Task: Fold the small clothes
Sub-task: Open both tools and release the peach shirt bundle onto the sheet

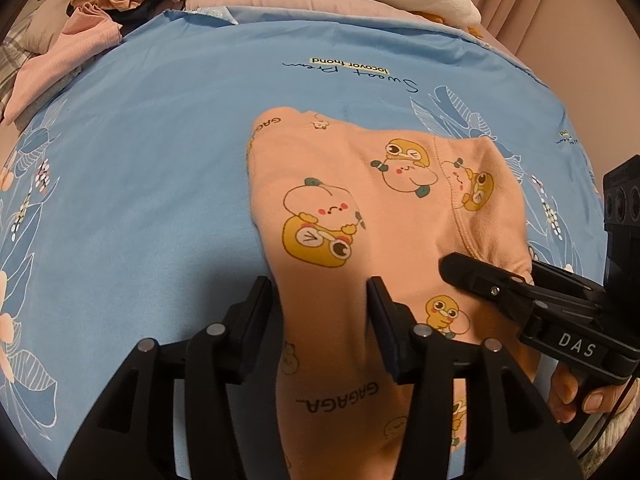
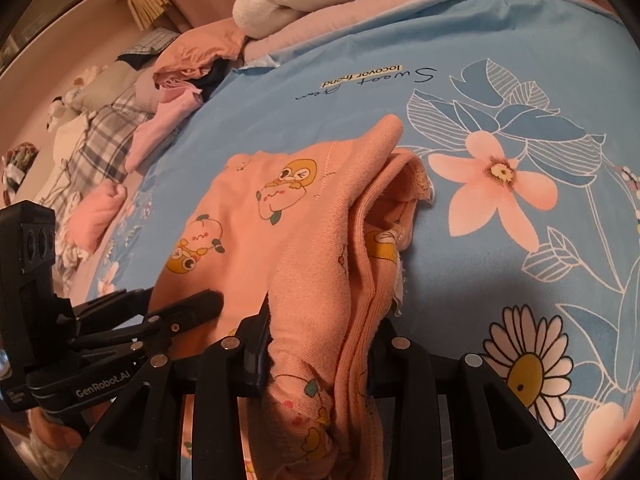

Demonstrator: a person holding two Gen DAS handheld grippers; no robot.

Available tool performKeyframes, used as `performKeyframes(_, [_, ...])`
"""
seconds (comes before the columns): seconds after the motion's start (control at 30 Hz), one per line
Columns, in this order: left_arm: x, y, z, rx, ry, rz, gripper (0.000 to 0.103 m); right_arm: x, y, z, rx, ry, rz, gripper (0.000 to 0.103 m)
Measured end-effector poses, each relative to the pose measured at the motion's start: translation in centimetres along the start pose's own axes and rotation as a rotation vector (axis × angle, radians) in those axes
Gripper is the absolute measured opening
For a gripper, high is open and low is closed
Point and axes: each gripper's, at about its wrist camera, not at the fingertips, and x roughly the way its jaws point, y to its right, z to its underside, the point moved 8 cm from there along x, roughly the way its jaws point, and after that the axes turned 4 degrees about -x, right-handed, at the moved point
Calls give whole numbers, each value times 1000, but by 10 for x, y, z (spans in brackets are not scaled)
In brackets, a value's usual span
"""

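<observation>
My left gripper (image 1: 322,308) sits at the bottom centre of its own view, its two fingers spread apart with a band of the peach cartoon-print garment (image 1: 360,208) lying between them; I cannot tell whether the pads actually pinch the cloth, though the gap is wide; the garment spreads from the lower centre up toward the middle right of the frame, resting on the blue floral bedsheet (image 1: 140,160); my right gripper (image 1: 452,266) enters from the right edge, its tip lying on the garment's lower right part, and its fingers look pressed together there; in the right wrist view my right gripper (image 2: 320,344) holds a bunched fold of the garment (image 2: 260,208) clamped between its fingers at the bottom centre; the cloth rises from there toward the frame's middle; my left gripper (image 2: 180,304) shows at lower left, tip touching the garment's edge; a pile of other clothes (image 2: 180,68) lies at upper left.
</observation>
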Motion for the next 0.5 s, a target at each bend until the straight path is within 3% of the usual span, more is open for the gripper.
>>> performKeyframes(0.5, [2, -9, -1, -15, 3, -33, 71, 1, 1, -3, -6, 4, 27, 38])
